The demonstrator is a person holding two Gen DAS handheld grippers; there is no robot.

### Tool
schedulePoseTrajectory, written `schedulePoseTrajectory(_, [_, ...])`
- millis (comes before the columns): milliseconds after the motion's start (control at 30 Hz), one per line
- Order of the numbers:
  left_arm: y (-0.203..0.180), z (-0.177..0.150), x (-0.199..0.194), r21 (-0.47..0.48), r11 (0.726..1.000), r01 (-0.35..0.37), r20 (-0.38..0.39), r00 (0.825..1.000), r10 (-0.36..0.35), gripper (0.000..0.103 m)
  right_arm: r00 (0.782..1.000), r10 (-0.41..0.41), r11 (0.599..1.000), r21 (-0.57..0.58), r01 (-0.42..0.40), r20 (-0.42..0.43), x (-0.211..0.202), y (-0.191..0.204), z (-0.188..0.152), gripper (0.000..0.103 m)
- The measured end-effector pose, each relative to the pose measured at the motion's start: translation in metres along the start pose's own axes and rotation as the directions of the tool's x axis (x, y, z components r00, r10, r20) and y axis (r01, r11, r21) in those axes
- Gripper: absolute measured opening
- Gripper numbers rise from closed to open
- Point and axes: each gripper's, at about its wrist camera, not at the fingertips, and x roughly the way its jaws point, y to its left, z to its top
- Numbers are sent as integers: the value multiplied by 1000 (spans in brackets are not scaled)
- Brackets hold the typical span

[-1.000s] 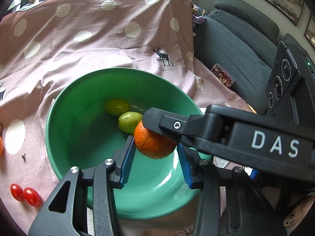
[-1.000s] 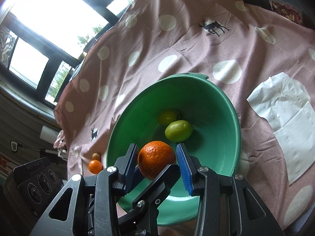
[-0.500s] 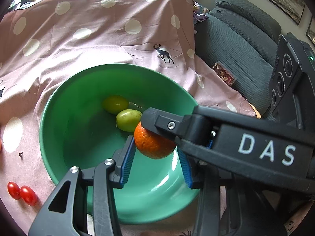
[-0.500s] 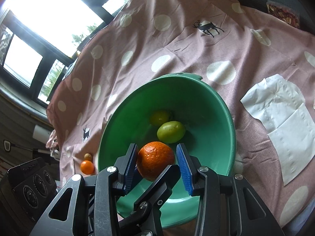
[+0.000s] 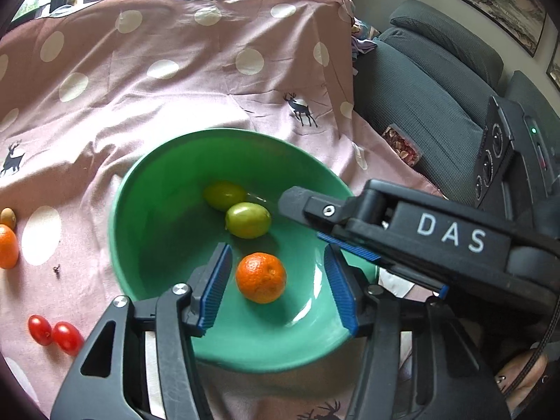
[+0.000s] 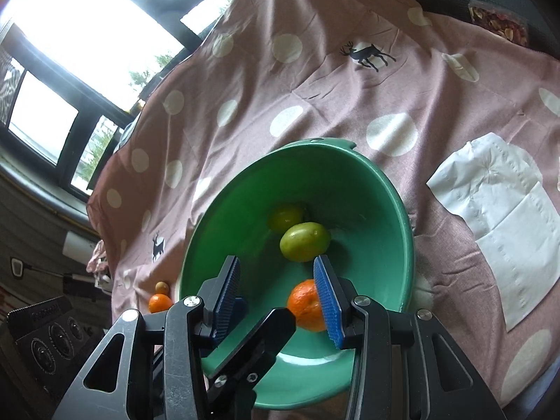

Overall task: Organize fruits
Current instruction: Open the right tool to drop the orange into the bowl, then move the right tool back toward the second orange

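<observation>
A green bowl [image 5: 126, 210] sits on a table covered by a pink cloth [image 5: 196, 98] with white dots and small deer prints. Inside the bowl lie two green fruits [image 5: 247, 219], touching each other, and an orange [image 5: 260, 277] nearer the front.

The left gripper [image 5: 278, 285] hovers over the bowl with its jaws opening; the orange sits between the blue pads [image 5: 216, 287] with a clear gap on both sides, not gripped. The right gripper [image 6: 278, 295] also reaches over the bowl from the right, its jaws apart and holding nothing. In the right wrist view the orange shows just behind its right pad; whether they touch cannot be told.

On the cloth left of the bowl are two red cherry tomatoes [image 5: 54, 332], a second small orange [image 5: 7, 246] and a small brownish fruit [image 5: 7, 217] just beside it. A white paper napkin [image 6: 504, 224] lies on the cloth to the right of the bowl. A grey sofa [image 5: 430, 80] stands beyond the table.
</observation>
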Motion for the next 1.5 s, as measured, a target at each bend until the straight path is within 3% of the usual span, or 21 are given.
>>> schedulePoseTrajectory(167, [30, -9, -37, -34, 997, -71, 32, 997, 72, 58, 998, -24, 999, -27, 26, 51, -6, 9, 0, 50])
schedulePoseTrajectory(333, [69, -14, -90, -110, 980, -167, 84, 981, 176, 62, 997, -34, 996, -74, 39, 75, -5, 27, -5, 51])
schedulePoseTrajectory(433, [90, -21, -125, -144, 969, -203, 128, 967, 222, 66, 995, -46, 991, -117, 57, 92, -4, 41, -10, 57])
schedulePoseTrajectory(567, [122, -35, -159, -193, 939, -285, 165, 934, 317, 72, 991, -68, 979, -181, 88, 113, 2, 63, -18, 60])
schedulePoseTrajectory(633, [142, -43, -168, -238, 929, -284, 174, 928, 329, 74, 990, -73, 970, -224, 98, 118, 8, 75, -24, 72])
schedulePoseTrajectory(700, [163, -53, -172, -303, 917, -258, 169, 933, 318, 74, 991, -72, 959, -266, 100, 115, 15, 87, -31, 74])
schedulePoseTrajectory(833, [192, -61, -170, -405, 858, -315, 110, 915, 388, 74, 995, -64, 937, -338, 87, 79, 30, 111, -45, 75])
schedulePoseTrajectory(1067, [213, -64, -176, -469, 823, -321, 92, 909, 407, 75, 999, -33, 881, -471, 45, 33, 48, 154, -75, 75])
schedulePoseTrajectory(1167, [217, -64, -172, -469, 829, -304, 83, 920, 384, 75, 1000, -27, 862, -506, 19, -10, 59, 172, -80, 75])
schedulePoseTrajectory(1267, [222, -64, -169, -473, 818, -327, 59, 915, 400, 75, 998, -4, 846, -533, -29, -62, 73, 192, -82, 75])
schedulePoseTrajectory(1500, [237, -67, -168, -503, 788, -357, 18, 906, 422, 76, 978, 5, 845, -522, -115, -207, 128, 223, -82, 75])
